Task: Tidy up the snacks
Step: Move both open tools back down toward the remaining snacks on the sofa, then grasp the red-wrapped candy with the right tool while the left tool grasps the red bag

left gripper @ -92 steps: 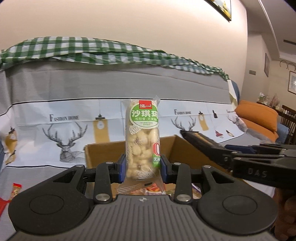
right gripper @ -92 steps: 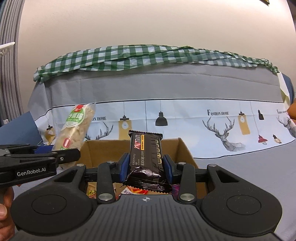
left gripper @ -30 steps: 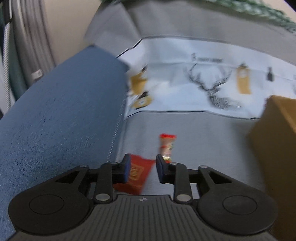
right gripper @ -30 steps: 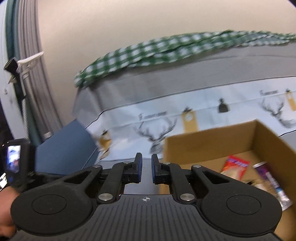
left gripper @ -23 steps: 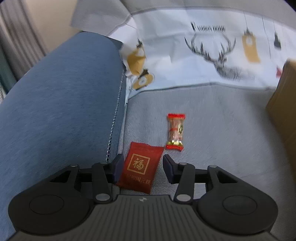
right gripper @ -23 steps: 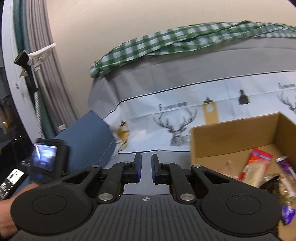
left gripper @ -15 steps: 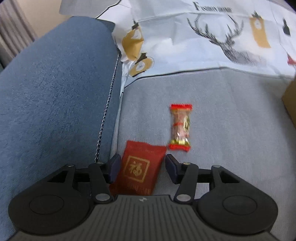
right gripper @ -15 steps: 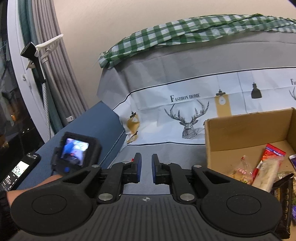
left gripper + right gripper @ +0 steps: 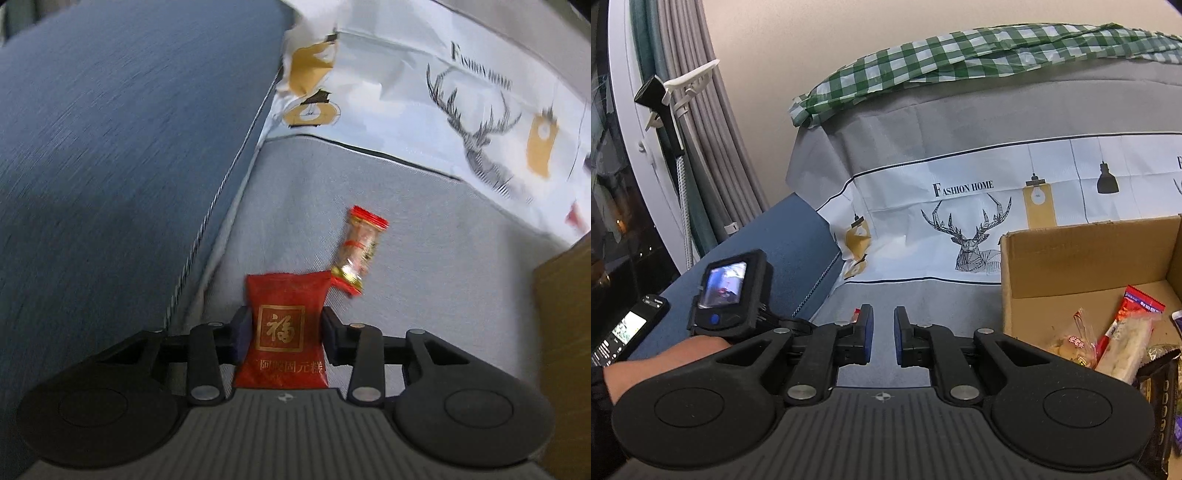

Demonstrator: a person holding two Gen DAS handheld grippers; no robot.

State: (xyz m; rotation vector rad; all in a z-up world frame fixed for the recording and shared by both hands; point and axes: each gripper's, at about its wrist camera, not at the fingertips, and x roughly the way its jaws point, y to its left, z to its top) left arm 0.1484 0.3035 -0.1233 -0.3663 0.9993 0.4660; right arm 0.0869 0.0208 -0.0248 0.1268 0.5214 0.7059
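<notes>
The left gripper point(image 9: 282, 334) has dropped over the red packet point(image 9: 284, 334), jaws closing around it for boxing, while the right gripper point(image 9: 883, 334) stays shut, empty.

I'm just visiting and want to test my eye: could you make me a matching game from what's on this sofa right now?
Things:
1. red packet
2. small candy
3. cardboard box
4. checked cloth

Places:
A. draped over the sofa back
B. lying on the grey seat past the left hand-held gripper
C. between that gripper's closing fingers
D. holding several snacks

Pairs: 1-C, 2-B, 3-D, 4-A
</notes>
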